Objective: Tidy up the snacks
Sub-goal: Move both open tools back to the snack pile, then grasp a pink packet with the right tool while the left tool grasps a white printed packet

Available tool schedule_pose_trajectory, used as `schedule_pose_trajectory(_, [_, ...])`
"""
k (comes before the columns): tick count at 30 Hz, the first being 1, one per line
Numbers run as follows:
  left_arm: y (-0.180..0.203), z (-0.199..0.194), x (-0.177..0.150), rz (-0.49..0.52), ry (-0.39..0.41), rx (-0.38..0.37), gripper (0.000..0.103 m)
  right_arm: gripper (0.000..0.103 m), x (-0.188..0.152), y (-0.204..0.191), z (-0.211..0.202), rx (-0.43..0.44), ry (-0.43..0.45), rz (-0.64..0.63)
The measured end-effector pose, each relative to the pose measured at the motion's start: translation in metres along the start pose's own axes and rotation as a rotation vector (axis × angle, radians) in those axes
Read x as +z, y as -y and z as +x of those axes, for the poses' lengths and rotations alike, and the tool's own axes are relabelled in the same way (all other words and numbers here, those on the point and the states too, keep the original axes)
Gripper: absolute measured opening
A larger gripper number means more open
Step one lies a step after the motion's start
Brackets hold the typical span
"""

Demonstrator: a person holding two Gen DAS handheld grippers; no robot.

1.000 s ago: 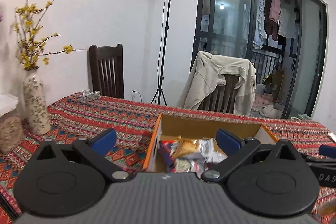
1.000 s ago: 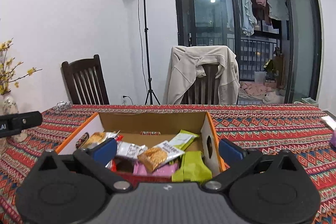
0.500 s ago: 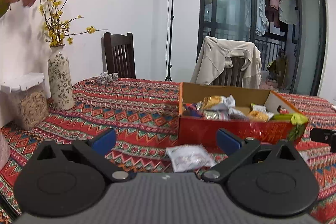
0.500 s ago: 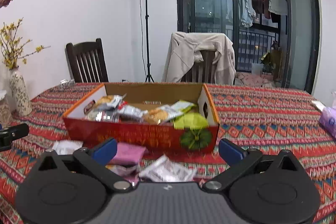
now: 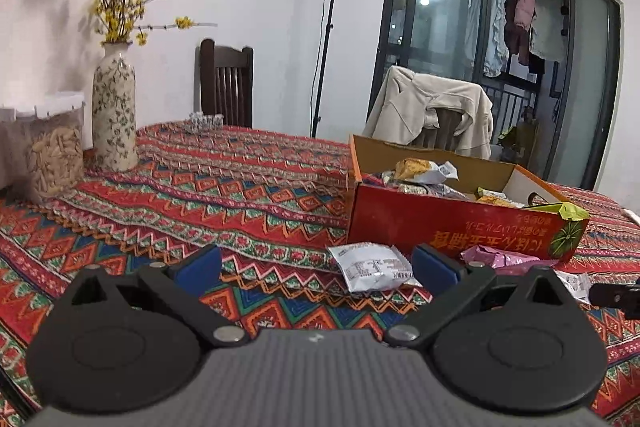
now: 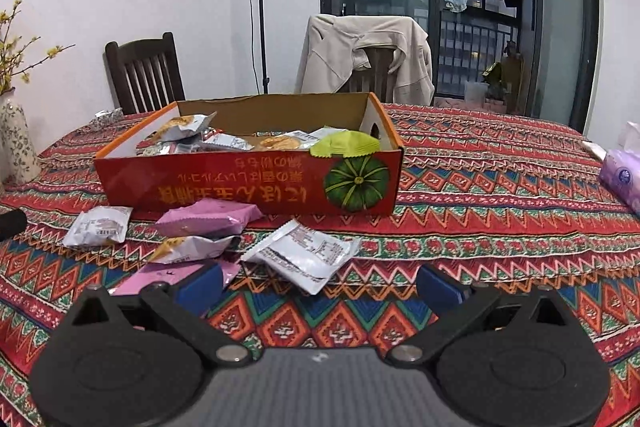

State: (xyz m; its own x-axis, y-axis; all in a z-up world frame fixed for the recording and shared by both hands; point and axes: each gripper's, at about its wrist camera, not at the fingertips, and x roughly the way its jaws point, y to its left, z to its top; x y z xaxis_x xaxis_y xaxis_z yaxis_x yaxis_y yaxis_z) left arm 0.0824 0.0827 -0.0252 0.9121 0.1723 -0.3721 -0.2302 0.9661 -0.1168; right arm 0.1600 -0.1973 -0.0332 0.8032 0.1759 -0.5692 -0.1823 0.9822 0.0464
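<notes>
A tabletop (image 6: pixel 500 187) draped in a red zigzag-patterned woven cloth fills both views. On it sits a long red cardboard box (image 6: pixel 248 183) with an orange rim, a green pumpkin picture and upside-down yellow lettering on its near wall; it holds a jumble of snack packets, with a lime-green crinkled wrapper (image 6: pixel 346 143) draped over its near right rim. Just in front of the box, loose packets lie on the cloth: a white printed foil packet (image 6: pixel 306 255) nearest the right claw, a pink pillow-shaped packet (image 6: pixel 208 217) touching the box wall, a white-and-orange cracker packet (image 6: pixel 192 249) below it, and a small white packet (image 6: pixel 98 227) off to the left. The left claw (image 5: pixel 316 267) hangs low over the cloth, blue pads spread wide and empty. The right claw (image 6: pixel 318 285) is likewise spread wide, holding nothing.
</notes>
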Motion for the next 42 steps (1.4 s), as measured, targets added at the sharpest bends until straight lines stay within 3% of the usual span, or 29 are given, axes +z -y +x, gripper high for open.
schedule_pose_trajectory(7, [-0.004,0.000,0.000,-0.026,-0.003,-0.021,0.103,0.103,0.004,-0.025,0.001,0.061,0.001,-0.025])
schedule_pose_trajectory(12, [-0.002,-0.005,0.000,-0.015,0.025,-0.033,0.103,0.103,0.008,-0.066,0.009,0.111,-0.020,-0.117])
schedule_pose_trajectory(17, [-0.004,-0.003,0.000,-0.030,0.011,-0.040,0.103,0.103,0.010,-0.085,0.029,0.091,-0.083,-0.111])
schedule_pose_trajectory(20, [-0.006,-0.002,0.000,-0.037,0.005,-0.046,0.103,0.100,0.003,-0.079,0.039,0.078,-0.137,-0.087])
schedule_pose_trajectory(22, [-0.007,-0.001,0.000,-0.039,-0.003,-0.045,0.103,0.090,-0.002,-0.072,0.040,0.081,-0.138,-0.073])
schedule_pose_trajectory(24, [-0.007,0.001,0.000,-0.042,-0.015,-0.050,0.103,0.063,-0.005,-0.065,0.037,0.105,-0.140,-0.069])
schedule_pose_trajectory(25, [-0.008,0.002,0.000,-0.044,-0.022,-0.052,0.103,0.060,-0.006,-0.063,0.036,0.106,-0.136,-0.072])
schedule_pose_trajectory(33, [-0.008,0.008,-0.001,-0.049,-0.050,-0.036,0.103,0.060,-0.012,-0.037,0.008,0.096,-0.054,-0.073])
schedule_pose_trajectory(39, [-0.007,0.013,-0.002,-0.042,-0.074,-0.019,0.103,0.060,-0.010,-0.004,0.001,-0.007,0.002,-0.065])
schedule_pose_trajectory(42, [0.000,0.006,-0.003,-0.010,-0.046,0.012,0.103,0.060,-0.009,0.016,0.004,-0.048,0.006,-0.029])
